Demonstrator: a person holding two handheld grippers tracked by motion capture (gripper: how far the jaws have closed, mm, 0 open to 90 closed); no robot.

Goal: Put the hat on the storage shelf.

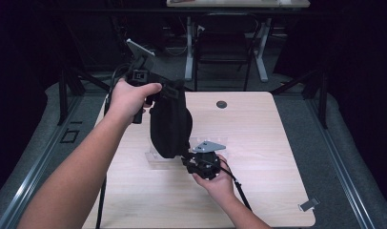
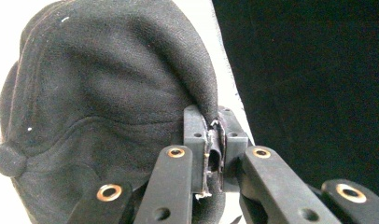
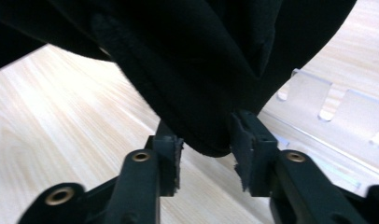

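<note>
A black cloth cap hangs upright above the pale wooden table. My left gripper is shut on a fold at its top edge. In the left gripper view the pads pinch that fold, and the cap's crown with its button spreads to the left. My right gripper sits low at the cap's bottom. In the right gripper view its jaws stand apart with the cap's lower rim sagging between them, and I see no firm squeeze. A clear plastic stand lies under the cap.
A small dark round disc sits at the table's far middle. A little grey clip lies at the near right corner. A chair and desk legs stand beyond the far edge, and dark floor surrounds the table.
</note>
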